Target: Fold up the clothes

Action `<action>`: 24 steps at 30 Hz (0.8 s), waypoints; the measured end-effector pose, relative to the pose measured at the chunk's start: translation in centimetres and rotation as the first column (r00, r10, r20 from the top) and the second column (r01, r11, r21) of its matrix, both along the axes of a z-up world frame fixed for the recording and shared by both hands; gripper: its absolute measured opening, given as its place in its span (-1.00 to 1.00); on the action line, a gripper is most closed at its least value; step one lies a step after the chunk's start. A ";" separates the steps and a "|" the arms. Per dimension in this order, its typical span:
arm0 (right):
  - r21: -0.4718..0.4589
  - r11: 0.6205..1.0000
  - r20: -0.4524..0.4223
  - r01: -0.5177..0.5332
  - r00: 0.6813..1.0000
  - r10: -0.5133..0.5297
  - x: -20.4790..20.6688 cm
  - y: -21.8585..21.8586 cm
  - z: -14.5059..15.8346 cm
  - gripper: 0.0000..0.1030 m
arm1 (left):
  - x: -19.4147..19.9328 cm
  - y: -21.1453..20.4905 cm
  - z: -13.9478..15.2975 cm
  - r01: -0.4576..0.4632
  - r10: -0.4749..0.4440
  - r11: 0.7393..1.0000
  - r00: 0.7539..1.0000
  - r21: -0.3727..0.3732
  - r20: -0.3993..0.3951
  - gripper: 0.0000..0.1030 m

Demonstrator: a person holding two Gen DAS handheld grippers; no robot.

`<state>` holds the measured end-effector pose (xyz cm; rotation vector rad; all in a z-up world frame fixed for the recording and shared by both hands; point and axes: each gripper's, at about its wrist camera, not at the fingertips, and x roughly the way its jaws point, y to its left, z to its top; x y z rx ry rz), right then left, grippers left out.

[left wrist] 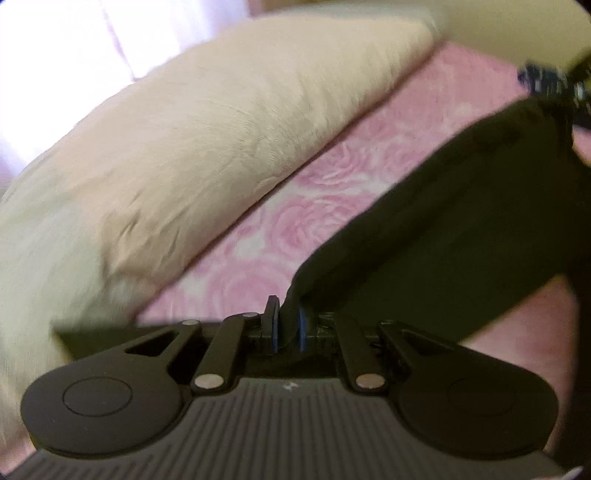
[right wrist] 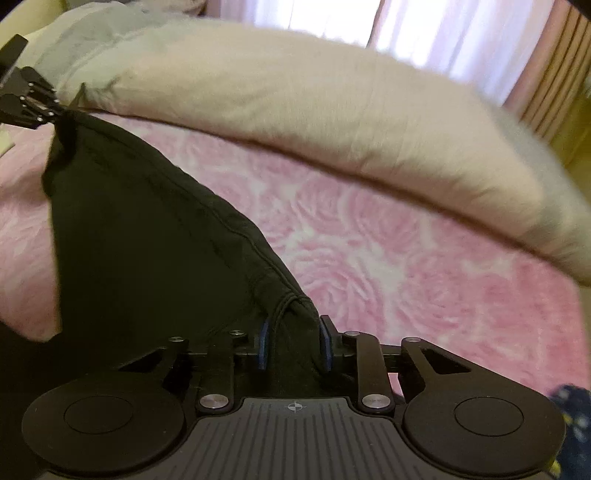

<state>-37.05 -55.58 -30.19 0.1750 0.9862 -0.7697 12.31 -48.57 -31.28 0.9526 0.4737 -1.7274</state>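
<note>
My left hand-held gripper [left wrist: 287, 325] is clamped on a corner of the black garment [left wrist: 443, 229], blue pads [left wrist: 274, 326] pinching the fabric thin at bottom centre of the left wrist view. From there the cloth runs up and right across the frame to my right hand-held gripper [left wrist: 550, 83], a blurred dark shape in the upper right corner, so the garment hangs stretched between the two. In the right wrist view, my right hand-held gripper [right wrist: 293, 343] is closed on a thicker bunch of the black garment [right wrist: 147, 236], with a stitched hem and seam bundled between the blue pads [right wrist: 263, 343]; the jaws sit wider here than on the left because of the bulk. The cloth climbs to the upper left of that frame, where the left hand-held gripper [right wrist: 40, 107] bites its far corner. The garment is lifted off the bed, with the pink rose-patterned bedspread [right wrist: 406, 258] showing under and right of it. A large cream pillow [left wrist: 207, 147] lies across the top of both views, behind the bedspread. Bright curtains [right wrist: 424, 33] are along the top edge of the right view. There is a dark blue patterned cloth [right wrist: 570, 417] at lower right; can't tell what it is. Both frames are motion-blurred.
</note>
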 end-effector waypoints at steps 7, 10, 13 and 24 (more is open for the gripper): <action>0.050 0.999 -0.213 0.006 0.977 0.005 -0.9 16.3 -0.2 -0.56 | -1.3 17.0 -0.2 -0.206 0.243 0.952 0.958 0.225 -0.152 -0.81; 0.131 0.977 -0.296 0.167 0.947 -0.122 -1.9 20.5 -2.8 -0.56 | -2.3 22.0 -1.7 -0.257 0.357 0.889 0.907 0.379 -0.224 -0.70; 0.215 0.876 -0.218 0.432 0.896 -0.388 -4.3 22.5 -3.4 -0.11 | -2.9 24.9 -2.4 -0.306 0.444 0.847 0.857 0.436 -0.262 -0.50; 0.646 0.406 0.304 0.646 0.271 -0.913 -12.6 20.9 -3.1 0.58 | 2.1 30.5 -3.2 -0.617 0.817 0.575 0.462 0.537 -0.344 -0.33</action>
